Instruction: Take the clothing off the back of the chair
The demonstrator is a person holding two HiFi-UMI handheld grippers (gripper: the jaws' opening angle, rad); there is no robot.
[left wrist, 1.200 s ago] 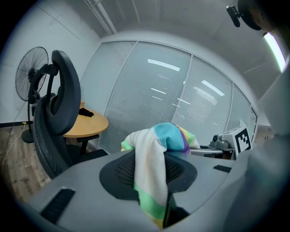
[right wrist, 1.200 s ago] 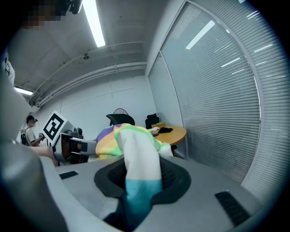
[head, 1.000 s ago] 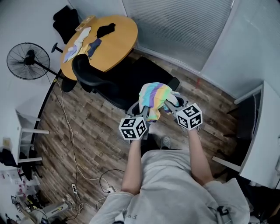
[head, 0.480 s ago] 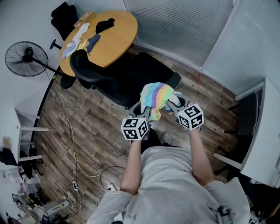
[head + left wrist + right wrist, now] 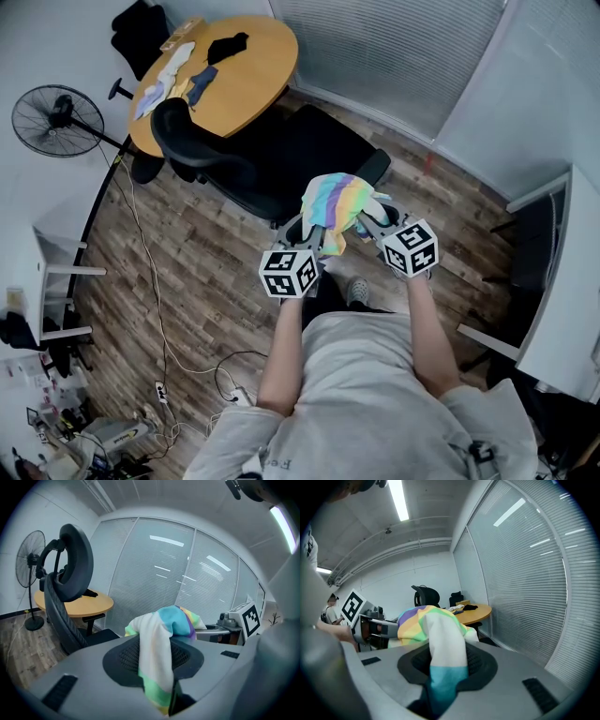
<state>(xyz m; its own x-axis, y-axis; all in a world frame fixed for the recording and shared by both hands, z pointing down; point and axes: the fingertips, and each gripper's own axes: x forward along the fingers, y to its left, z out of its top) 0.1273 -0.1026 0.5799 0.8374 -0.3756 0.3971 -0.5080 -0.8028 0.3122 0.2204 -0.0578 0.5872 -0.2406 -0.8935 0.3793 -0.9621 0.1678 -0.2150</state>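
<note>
Head view: overhead, facing steeply down. Gripper views: close behind own jaws, facing forward toward the far side. All three share the striped cloth (image 5: 333,202) and round table (image 5: 246,70).

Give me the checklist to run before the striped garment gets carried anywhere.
1. Grip of left gripper on striped garment: ok, cloth pinched.
2. Grip of right gripper on the same garment: ok.
3. Garment off the chair backrest: ok, apart in the left gripper view.
4. Garment's loose end clear of the chair seat: cannot tell.
5. Bare space on the round table: ok.
</note>
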